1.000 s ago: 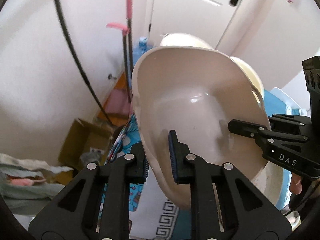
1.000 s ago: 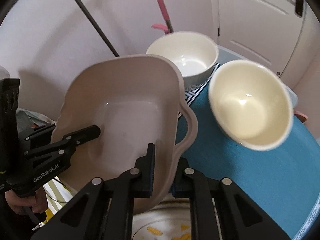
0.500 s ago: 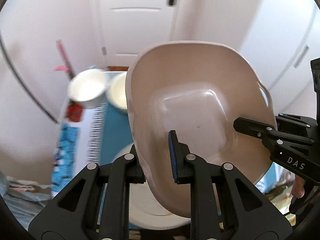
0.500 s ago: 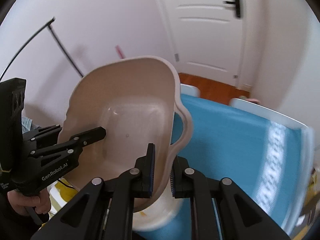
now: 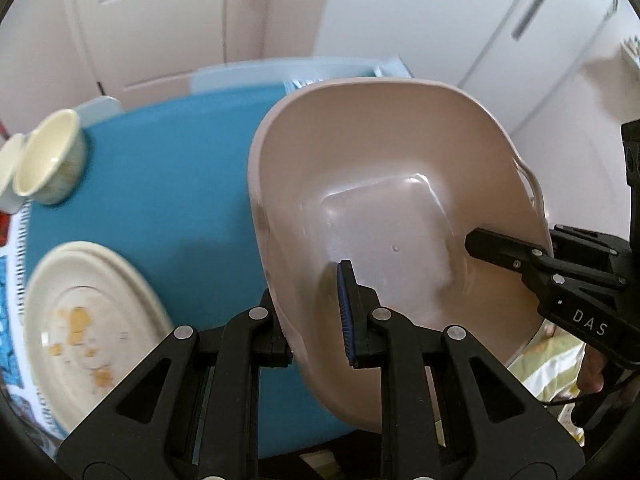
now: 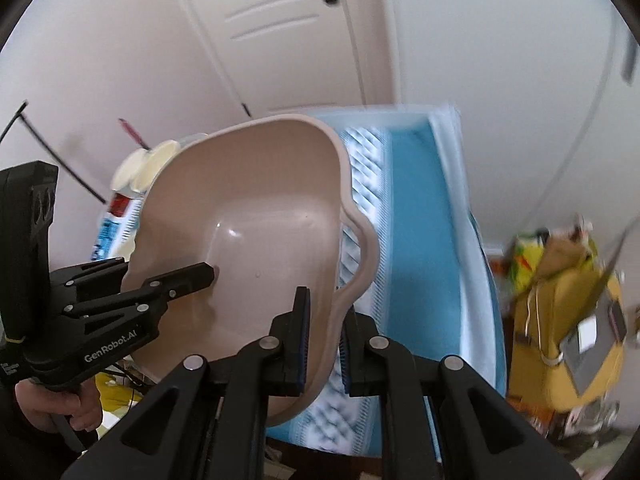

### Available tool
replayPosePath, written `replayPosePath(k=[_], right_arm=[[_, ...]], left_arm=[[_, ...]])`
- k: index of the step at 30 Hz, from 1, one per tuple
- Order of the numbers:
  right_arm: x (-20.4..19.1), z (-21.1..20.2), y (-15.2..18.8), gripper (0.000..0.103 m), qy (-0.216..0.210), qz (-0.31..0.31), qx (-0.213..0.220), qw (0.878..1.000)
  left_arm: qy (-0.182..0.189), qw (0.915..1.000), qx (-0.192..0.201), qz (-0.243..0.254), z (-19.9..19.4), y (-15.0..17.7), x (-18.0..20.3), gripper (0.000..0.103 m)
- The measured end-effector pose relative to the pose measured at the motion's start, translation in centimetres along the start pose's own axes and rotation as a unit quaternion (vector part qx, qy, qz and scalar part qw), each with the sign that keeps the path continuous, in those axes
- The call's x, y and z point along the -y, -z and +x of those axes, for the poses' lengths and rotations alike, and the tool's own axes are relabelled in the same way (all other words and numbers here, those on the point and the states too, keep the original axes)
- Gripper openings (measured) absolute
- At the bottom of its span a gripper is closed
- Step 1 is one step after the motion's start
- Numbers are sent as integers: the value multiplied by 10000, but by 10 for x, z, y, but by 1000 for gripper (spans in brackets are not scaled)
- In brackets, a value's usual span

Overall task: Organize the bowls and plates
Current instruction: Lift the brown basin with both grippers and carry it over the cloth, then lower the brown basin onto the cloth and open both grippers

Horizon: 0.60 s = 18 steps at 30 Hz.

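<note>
Tilting steeply above the table point(image 5: 168, 184), the beige basin point(image 5: 400, 200) is clamped by both hand-held grippers point(image 5: 316, 320) point(image 6: 322, 340).

Left claw point(image 5: 316, 308) clamped on beige basin point(image 5: 400, 184) rim; dirty plate point(image 5: 80, 320) on blue table point(image 5: 168, 184)

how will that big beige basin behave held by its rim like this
The beige basin looks like glossy plastic, so probably light but slippery. Both tongs, left and right, pinch only its thin rim; held tilted, it may flex or pivot.
</note>
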State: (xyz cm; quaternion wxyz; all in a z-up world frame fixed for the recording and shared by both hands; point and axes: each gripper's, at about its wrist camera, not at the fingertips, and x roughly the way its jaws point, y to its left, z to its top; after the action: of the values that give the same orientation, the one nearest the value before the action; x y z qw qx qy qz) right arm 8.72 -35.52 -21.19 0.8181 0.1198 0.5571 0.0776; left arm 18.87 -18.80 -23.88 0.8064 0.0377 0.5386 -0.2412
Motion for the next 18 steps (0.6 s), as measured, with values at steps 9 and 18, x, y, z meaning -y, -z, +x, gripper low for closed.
replayPosePath(k=[9,18], right_arm=[[25,43,25,12,23,161,-174,9997],[35,57,28,12,-93,267,-261,9993]], left_arm=[[-86,9991,-354,227,56,11,12,15],[-251,9983,-403,332,63,16,11,15]])
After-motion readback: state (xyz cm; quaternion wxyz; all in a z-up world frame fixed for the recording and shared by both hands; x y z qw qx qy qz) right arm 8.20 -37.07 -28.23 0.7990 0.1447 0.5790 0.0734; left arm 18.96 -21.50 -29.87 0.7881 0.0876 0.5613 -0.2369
